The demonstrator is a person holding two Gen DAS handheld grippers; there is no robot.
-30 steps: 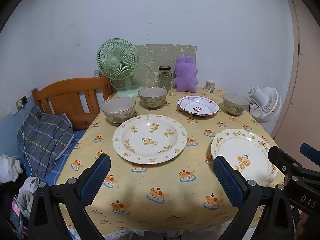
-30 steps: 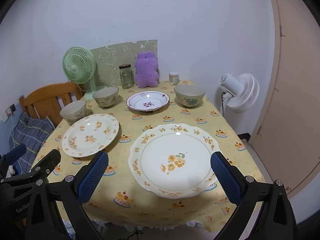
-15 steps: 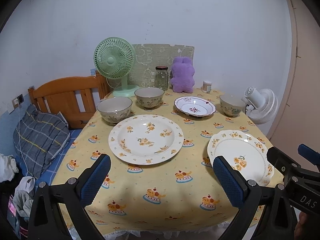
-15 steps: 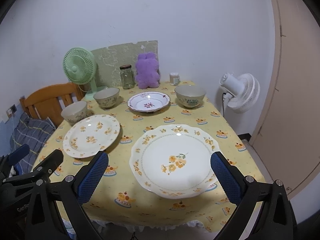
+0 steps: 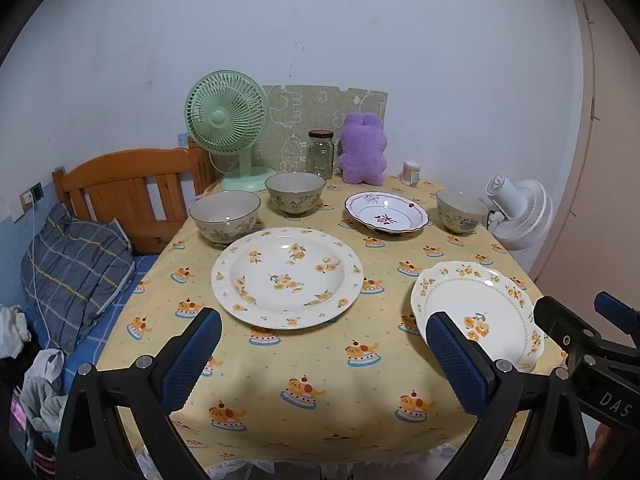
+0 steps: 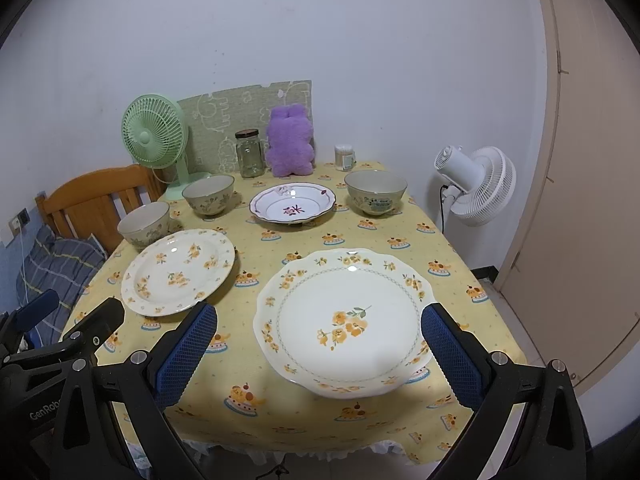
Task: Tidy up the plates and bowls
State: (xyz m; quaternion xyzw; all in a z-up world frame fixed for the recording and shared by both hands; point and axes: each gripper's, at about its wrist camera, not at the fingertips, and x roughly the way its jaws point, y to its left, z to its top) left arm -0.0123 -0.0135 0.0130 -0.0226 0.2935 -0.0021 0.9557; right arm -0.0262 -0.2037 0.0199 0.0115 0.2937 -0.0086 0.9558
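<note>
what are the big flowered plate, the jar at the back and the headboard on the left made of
Big flowered plate: looks like glazed ceramic, since it is glossy white with bright light glints near the rim.
Jar: clear glass, as you can see through it; the dark lid may be metal, which is hard to tell.
Headboard: orange-brown wood with a varnished sheen and slatted construction.

Home bedroom: bed (image 5: pixel 132 184), tableclothed table (image 5: pixel 320 360).

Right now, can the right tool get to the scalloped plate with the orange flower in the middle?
Probably yes. The right tool is open and the scalloped plate lies directly ahead between its fingers, near the table's front edge, with nothing standing between them.
</note>
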